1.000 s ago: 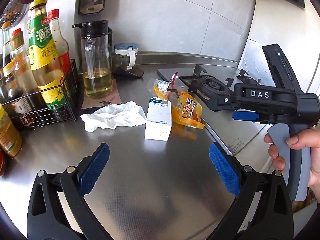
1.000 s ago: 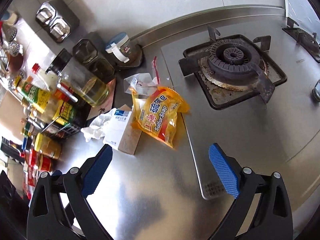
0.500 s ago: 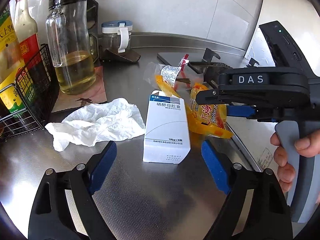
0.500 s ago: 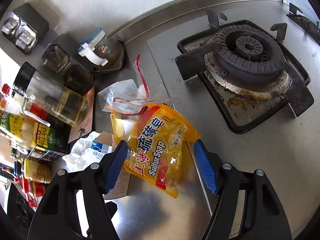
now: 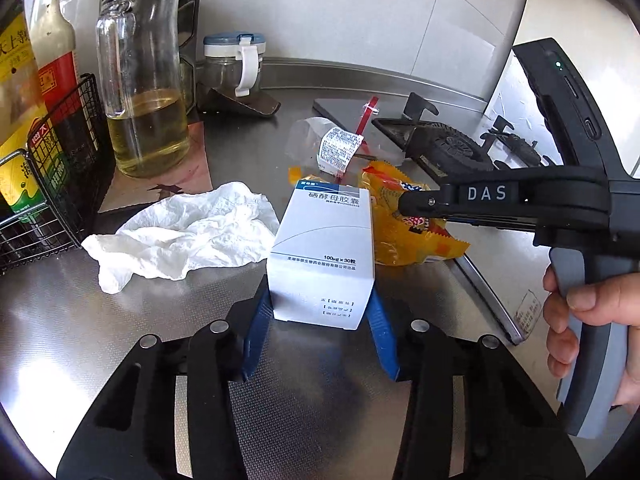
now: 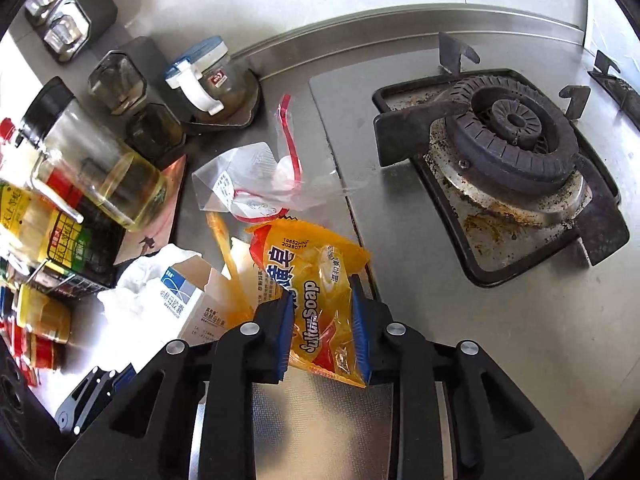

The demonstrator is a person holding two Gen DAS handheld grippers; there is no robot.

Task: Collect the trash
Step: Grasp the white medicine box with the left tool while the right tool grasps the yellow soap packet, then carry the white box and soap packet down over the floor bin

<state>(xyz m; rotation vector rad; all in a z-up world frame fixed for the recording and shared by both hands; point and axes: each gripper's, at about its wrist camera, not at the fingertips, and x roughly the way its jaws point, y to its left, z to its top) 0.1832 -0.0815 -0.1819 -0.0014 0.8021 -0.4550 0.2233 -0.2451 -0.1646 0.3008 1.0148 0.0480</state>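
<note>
My left gripper (image 5: 320,320) is shut on the near end of a white medicine box (image 5: 324,256) that stands on the steel counter. My right gripper (image 6: 322,328) is shut on a yellow sulfur soap wrapper (image 6: 316,280); it shows from the side in the left wrist view (image 5: 404,204), on the wrapper (image 5: 400,240) just right of the box. A crumpled white tissue (image 5: 188,232) lies left of the box. A clear plastic bag with a red strip (image 6: 264,184) lies behind the wrapper. The box (image 6: 180,304) also shows at the right wrist view's left.
A glass oil jug (image 5: 144,92) and a wire rack of sauce bottles (image 5: 44,152) stand at the left. A lidded jar (image 5: 234,64) sits by the back wall. A gas burner (image 6: 508,156) lies to the right. The counter (image 5: 120,320) is steel.
Both grippers have moved forward and closed: the left one onto the medicine box, the right one onto the yellow soap wrapper. One second ago both were wide open and farther back.
</note>
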